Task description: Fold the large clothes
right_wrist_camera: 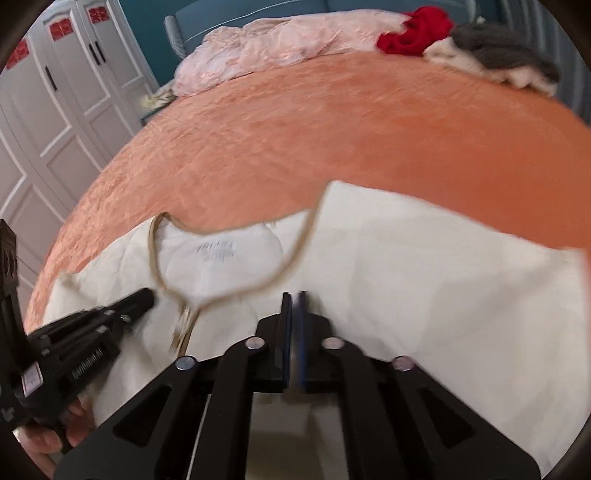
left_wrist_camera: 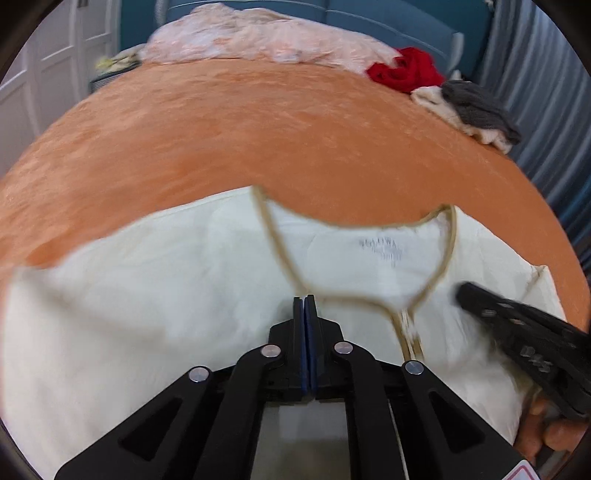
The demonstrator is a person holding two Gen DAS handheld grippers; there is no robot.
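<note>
1. The left hand-held gripper (left_wrist_camera: 305,300) has its two fingers pressed together, blue pads meeting with no gap to be seen. Its tips lie at the cream garment (left_wrist_camera: 147,314), just left of the bottom of the V-shaped neckline; whether a fold of cloth is pinched between the pads cannot be told.
2. The right hand-held gripper (right_wrist_camera: 294,297) is likewise drawn together, with only a thin blurred sliver between its pads. Its tips sit at the cream fabric to the right of the neckline; a pinch of cloth between them cannot be confirmed.
3. Both tools point forward across the bed, side by side and apart, one on each side of the neck opening. Each shows in the other's view as a dark body slanting in from the frame edge, with bare fingers (left_wrist_camera: 543,432) wrapped under the handle.
4. The cream garment lies spread on the orange bedspread (left_wrist_camera: 258,140) at the near edge of the bed, neckline facing away, tan piping (left_wrist_camera: 280,251) edging the opening, and a faint printed label (left_wrist_camera: 380,249) inside the back of the collar.
5. At the far side of the bed rest a crumpled pink quilt (right_wrist_camera: 266,44), a red garment (right_wrist_camera: 417,33), and a grey and white pile (right_wrist_camera: 506,55). White wardrobe doors (right_wrist_camera: 55,110) stand to the left.
</note>
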